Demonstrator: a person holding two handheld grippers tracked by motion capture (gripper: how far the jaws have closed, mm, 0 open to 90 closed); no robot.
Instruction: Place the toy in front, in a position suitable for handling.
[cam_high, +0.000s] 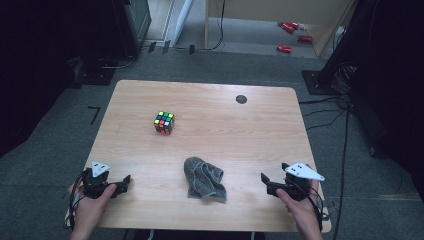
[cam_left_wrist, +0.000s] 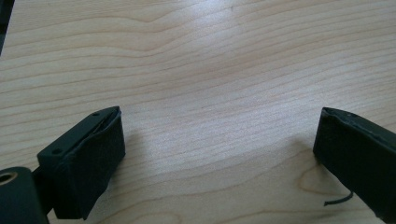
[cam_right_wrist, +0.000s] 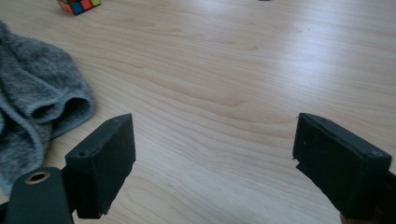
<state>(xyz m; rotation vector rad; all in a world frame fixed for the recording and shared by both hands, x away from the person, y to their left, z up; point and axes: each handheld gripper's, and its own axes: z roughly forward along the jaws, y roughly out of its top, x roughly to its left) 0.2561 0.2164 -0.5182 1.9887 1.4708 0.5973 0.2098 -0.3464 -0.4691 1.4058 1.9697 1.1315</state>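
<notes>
A scrambled colour cube (cam_high: 164, 122) stands on the wooden table (cam_high: 235, 130), left of centre; its corner peeks in at the top left of the right gripper view (cam_right_wrist: 79, 5). A crumpled grey cloth (cam_high: 204, 178) lies near the front middle, and its folds show at the left in the right gripper view (cam_right_wrist: 32, 107). My left gripper (cam_high: 125, 183) rests at the front left, open, with bare wood between its jaws (cam_left_wrist: 219, 126). At the front right my right gripper (cam_high: 266, 183) points toward the cloth, open with nothing between the jaws (cam_right_wrist: 214, 135).
A small black round mark (cam_high: 241, 99) sits near the table's far right. Beyond the table are grey carpet, cables at the right (cam_high: 325, 112) and several red objects (cam_high: 290, 27) on the floor by a wooden frame.
</notes>
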